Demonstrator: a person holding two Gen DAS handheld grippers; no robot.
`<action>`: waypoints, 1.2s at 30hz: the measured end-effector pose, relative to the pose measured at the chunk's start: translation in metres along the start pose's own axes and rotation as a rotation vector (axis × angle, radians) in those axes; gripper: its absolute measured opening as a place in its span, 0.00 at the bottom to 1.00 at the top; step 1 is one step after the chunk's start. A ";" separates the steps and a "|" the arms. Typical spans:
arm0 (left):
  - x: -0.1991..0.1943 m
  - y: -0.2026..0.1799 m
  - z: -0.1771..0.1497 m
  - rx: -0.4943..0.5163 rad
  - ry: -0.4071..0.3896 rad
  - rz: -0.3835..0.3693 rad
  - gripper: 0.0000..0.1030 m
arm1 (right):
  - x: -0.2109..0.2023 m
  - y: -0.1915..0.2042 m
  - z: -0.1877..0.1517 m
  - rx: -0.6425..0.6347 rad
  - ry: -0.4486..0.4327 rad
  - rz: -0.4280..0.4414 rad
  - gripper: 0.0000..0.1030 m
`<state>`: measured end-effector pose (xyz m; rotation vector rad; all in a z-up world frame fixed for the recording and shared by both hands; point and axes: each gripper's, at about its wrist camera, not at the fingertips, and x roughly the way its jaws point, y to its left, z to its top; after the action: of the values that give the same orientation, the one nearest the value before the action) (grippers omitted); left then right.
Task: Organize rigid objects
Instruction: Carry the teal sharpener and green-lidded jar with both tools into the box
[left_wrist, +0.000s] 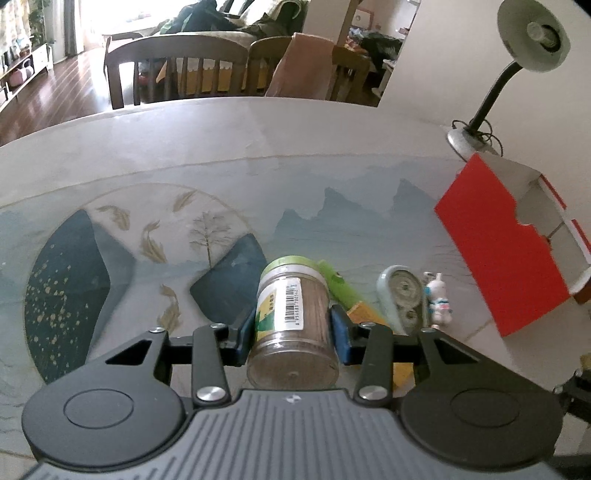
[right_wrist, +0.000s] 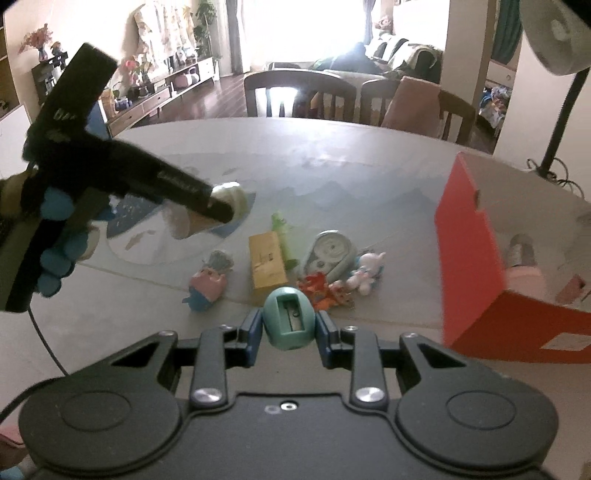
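Two grippers: both are lifted clear of the table (left_wrist: 258, 140), each tilted steeply downward with something clamped in it.
Left gripper (left_wrist: 293, 328): its blue pads press on both sides of a clear toothpick jar (left_wrist: 291, 325) with a green lid, held lying along the fingers with the lid pointing away, above the table's near edge.
Left gripper from the right wrist view: it hangs at the left (right_wrist: 218, 206), jar lid at its tip, with blue-gloved fingers (right_wrist: 55, 258) around its handle.
Right gripper (right_wrist: 290, 325): jaws closed on a teal egg-shaped pencil sharpener (right_wrist: 290, 323), slot facing the camera, held above the table's near edge.
Loose items: near the near edge lie a yellow box (right_wrist: 266, 264), a green crocodile-shaped toy (right_wrist: 282, 232), a correction tape dispenser (right_wrist: 330, 254), a white rabbit figure (right_wrist: 365, 271), a red-orange trinket (right_wrist: 321, 291) and a pink pig figure (right_wrist: 207, 284).
Red box (right_wrist: 469, 254): stands open at the table's right edge, with a pink item inside that I cannot identify.
Desk lamp (left_wrist: 532, 37): its base sits at the far right corner, behind the red box.
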<state>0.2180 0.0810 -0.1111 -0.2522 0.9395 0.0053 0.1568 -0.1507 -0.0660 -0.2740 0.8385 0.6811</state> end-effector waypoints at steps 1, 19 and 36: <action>-0.004 -0.004 -0.001 0.001 -0.002 -0.003 0.41 | -0.004 -0.003 0.001 0.004 -0.006 -0.002 0.29; -0.055 -0.088 0.012 0.038 -0.021 -0.071 0.41 | -0.069 -0.088 0.023 0.054 -0.114 -0.052 0.29; -0.038 -0.197 0.039 0.124 -0.036 -0.147 0.41 | -0.075 -0.187 0.021 0.104 -0.133 -0.121 0.29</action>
<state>0.2494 -0.0981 -0.0172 -0.2057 0.8797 -0.1826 0.2555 -0.3158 -0.0026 -0.1822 0.7219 0.5352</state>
